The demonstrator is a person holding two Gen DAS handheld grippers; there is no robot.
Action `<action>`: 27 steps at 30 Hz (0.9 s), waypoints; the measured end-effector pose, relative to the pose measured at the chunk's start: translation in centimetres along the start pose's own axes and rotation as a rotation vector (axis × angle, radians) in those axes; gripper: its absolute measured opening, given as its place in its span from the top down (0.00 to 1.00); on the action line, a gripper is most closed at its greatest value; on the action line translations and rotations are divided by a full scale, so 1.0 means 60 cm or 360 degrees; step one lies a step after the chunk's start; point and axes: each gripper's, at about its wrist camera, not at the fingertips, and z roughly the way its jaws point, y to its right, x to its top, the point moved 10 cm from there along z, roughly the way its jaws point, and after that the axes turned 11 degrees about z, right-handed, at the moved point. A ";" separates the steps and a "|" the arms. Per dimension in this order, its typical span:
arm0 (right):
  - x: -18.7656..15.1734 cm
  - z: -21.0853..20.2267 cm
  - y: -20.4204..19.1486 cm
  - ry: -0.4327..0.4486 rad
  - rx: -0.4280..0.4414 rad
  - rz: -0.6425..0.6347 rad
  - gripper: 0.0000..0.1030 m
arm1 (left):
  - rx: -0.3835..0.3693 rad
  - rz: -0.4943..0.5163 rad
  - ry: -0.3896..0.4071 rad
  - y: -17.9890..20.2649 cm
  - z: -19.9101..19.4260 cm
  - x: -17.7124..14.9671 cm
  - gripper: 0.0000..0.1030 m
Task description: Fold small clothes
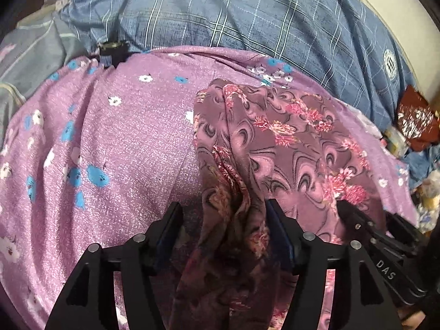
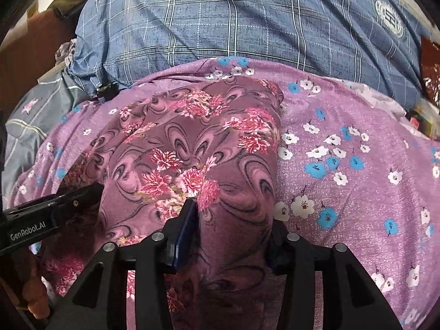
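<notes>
A small mauve garment [image 1: 297, 148] with pink flowers and swirl print lies on a purple floral bedsheet [image 1: 115, 143]. My left gripper [image 1: 224, 214] has its jaws wide apart, with a bunched fold of the garment hanging between them. My right gripper [image 2: 233, 220] is also open, and the near edge of the garment [image 2: 192, 148] drapes between its fingers. Each gripper shows in the other's view: the right one at the lower right of the left wrist view [image 1: 385, 236], the left one at the lower left of the right wrist view [image 2: 55, 209].
A blue plaid pillow or quilt [image 1: 247, 16] lies across the far side of the sheet [image 2: 343, 165]. A grey striped cloth [image 1: 33, 49] is at the far left. Red and coloured clutter [image 1: 415, 121] sits at the right edge. A small black object [image 1: 112, 51] lies at the pillow's edge.
</notes>
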 end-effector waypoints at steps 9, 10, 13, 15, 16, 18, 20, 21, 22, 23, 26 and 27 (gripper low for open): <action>-0.002 0.000 0.002 0.0024 -0.0037 -0.0004 0.54 | 0.0097 0.0004 0.0051 -0.002 -0.002 -0.011 0.27; -0.003 -0.001 0.002 0.0028 -0.0041 -0.0005 0.54 | 0.0113 0.0014 0.0052 -0.001 -0.002 -0.011 0.26; -0.005 -0.001 0.002 0.0036 -0.0060 -0.0006 0.54 | 0.0163 0.0055 0.0050 -0.003 -0.002 -0.014 0.22; -0.006 -0.001 0.003 0.0047 -0.0076 -0.0010 0.53 | 0.0191 0.0074 0.0041 -0.003 0.000 -0.014 0.21; -0.008 -0.002 0.003 0.0054 -0.0086 -0.0012 0.53 | 0.0212 0.0086 0.0036 -0.003 0.001 -0.014 0.18; -0.010 -0.005 0.004 0.0064 -0.0102 -0.0006 0.52 | 0.0239 0.0091 0.0024 -0.004 0.000 -0.013 0.16; -0.010 -0.010 0.006 0.0075 -0.0106 0.0007 0.50 | 0.0251 0.0071 0.0019 -0.003 -0.008 -0.013 0.17; -0.012 -0.017 0.008 0.0085 -0.0103 0.0029 0.48 | 0.0250 0.0052 0.0020 -0.002 -0.016 -0.014 0.17; -0.013 -0.023 0.010 0.0086 -0.0097 0.0049 0.48 | 0.0251 0.0032 0.0015 -0.004 -0.026 -0.017 0.17; -0.013 -0.030 0.013 0.0085 -0.0091 0.0068 0.47 | 0.0260 0.0020 0.0011 -0.006 -0.035 -0.018 0.18; -0.011 -0.077 0.024 0.0167 -0.0142 0.0075 0.47 | 0.0340 0.0036 0.0032 -0.008 -0.081 -0.022 0.18; -0.009 -0.095 0.027 0.0206 -0.0168 0.0066 0.46 | 0.0367 0.0053 0.0073 -0.007 -0.102 -0.020 0.18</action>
